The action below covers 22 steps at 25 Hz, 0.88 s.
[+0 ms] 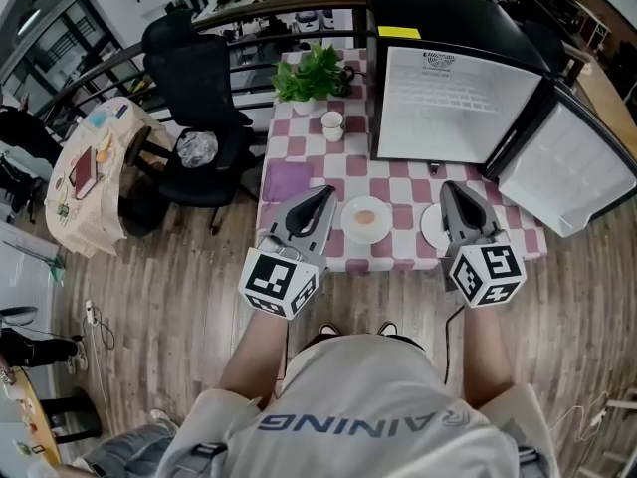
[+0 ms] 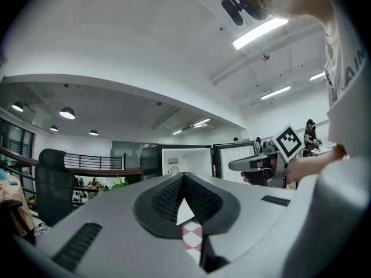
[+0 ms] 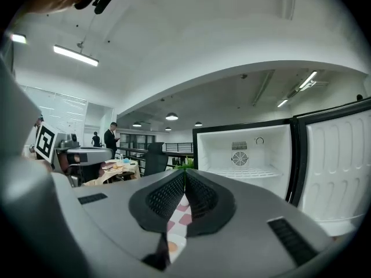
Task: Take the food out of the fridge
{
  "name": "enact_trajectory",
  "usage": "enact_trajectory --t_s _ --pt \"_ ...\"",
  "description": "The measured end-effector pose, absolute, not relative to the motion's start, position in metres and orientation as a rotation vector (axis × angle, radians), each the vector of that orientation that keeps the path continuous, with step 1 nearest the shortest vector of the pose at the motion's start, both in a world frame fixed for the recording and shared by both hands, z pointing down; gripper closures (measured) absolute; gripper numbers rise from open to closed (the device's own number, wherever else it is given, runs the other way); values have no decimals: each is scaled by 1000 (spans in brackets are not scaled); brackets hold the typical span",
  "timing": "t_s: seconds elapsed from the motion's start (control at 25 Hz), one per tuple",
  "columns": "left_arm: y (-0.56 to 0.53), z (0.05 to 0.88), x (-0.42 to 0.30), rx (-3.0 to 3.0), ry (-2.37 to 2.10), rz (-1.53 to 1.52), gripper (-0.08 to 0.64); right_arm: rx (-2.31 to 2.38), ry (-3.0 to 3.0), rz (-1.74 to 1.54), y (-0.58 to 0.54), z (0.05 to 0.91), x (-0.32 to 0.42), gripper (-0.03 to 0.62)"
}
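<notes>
Checked table (image 1: 398,189) holds fridge (image 1: 448,98), plant (image 1: 311,73), cup (image 1: 332,124); purple cloth (image 1: 289,180), middle plate (image 1: 365,219), right plate (image 1: 430,229).

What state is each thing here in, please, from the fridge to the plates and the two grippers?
Left gripper: shut, empty.
Right gripper: shut, empty.
Fridge: open, inside bare.
Fridge door: swung wide open.
Middle plate: holding food.
Right plate: partly covered, visible part bare.
Cup: upright.

Left gripper (image 1: 324,191) and right gripper (image 1: 449,187) level; fingers (image 2: 165,200) closed, empty.
</notes>
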<state>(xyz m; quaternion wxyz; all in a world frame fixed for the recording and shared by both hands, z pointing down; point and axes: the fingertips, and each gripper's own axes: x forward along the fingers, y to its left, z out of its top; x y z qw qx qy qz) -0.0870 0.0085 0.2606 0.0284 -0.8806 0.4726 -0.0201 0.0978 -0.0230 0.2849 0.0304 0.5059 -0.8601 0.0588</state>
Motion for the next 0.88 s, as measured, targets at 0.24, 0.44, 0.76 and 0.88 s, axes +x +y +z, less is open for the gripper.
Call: enact_trajectory --t_s 0.24,0.44,0.76,0.88 --pt "4 255 -83 -2713 1449 -49 555 1583 -2641 151 -27 277 102 571" --pt "4 252 -84 -2706 1453 -38 555 1575 -2641 147 -28 277 102 571" --pt "9 249 -83 -2709 1448 -25 555 1567 -2638 130 -23 274 102 571" --pt "12 247 -82 -2708 1439 -26 555 1569 -2641 124 -21 272 103 571"
